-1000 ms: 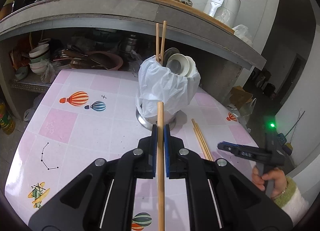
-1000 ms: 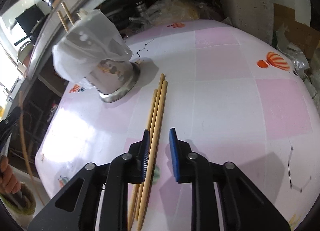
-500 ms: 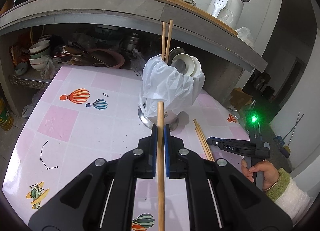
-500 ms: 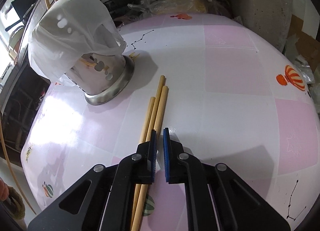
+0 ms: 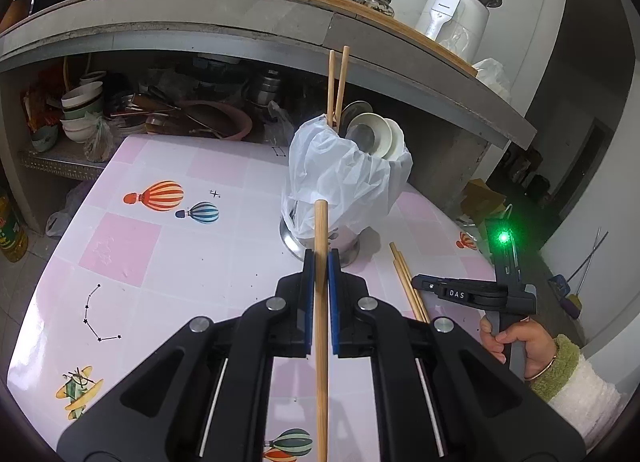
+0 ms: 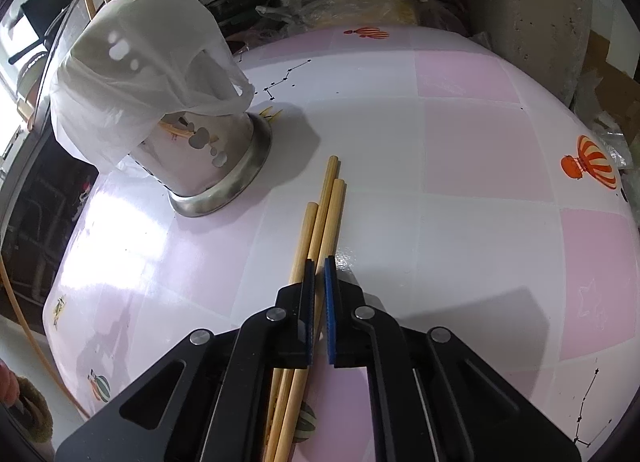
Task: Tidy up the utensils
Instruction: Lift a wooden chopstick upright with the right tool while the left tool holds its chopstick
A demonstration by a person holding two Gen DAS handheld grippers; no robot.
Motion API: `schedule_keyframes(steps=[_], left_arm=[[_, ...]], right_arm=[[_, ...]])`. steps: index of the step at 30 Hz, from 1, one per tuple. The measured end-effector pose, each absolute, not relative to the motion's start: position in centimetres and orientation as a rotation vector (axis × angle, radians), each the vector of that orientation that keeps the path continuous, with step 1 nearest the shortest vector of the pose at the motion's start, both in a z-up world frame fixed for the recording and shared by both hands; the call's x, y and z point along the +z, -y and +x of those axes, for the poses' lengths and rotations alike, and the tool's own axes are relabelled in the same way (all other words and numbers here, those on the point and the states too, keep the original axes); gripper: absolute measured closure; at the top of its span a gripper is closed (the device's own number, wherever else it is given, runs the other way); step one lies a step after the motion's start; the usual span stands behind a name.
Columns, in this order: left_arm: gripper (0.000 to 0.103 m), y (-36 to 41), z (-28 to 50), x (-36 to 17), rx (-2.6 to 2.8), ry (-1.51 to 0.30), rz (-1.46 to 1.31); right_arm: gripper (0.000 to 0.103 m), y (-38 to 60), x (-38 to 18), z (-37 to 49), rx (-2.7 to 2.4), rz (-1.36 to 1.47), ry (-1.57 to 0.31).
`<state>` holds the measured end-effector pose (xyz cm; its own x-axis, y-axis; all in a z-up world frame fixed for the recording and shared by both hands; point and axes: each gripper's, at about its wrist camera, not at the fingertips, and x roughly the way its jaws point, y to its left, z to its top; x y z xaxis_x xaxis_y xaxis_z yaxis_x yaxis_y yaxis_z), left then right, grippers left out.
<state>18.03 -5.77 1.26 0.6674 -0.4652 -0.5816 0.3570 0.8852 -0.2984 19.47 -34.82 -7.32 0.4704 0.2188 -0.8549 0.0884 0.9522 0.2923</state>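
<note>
The left gripper (image 5: 319, 262), a black two-finger tool with blue pads, is held tilted downward, its jaws clamped on a single light wooden chopstick (image 5: 321, 302). The right gripper (image 6: 319, 266), of the same build, is pitched more steeply down; its jaws have just been closing and are pressed on one chopstick of three lying together (image 6: 326, 222). Its handle is gripped by a hand (image 5: 516, 342) in a green-cuffed white sleeve.

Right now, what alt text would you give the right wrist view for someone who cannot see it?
A black claw with blue pads is pinched shut on one of three wooden chopsticks lying on a pink-and-white checked table. Behind them to the left stands a steel utensil holder draped with a white plastic bag.
</note>
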Motion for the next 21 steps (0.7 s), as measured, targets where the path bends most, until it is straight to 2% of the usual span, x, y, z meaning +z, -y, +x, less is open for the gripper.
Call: schedule_keyframes(steps=[21], left_arm=[[0.097,5.8,17.6,1.6,-0.472,-0.695,-0.166]], right_arm=[[0.099,35.5,-6.9,12.9,0.071,0.33,-1.116]])
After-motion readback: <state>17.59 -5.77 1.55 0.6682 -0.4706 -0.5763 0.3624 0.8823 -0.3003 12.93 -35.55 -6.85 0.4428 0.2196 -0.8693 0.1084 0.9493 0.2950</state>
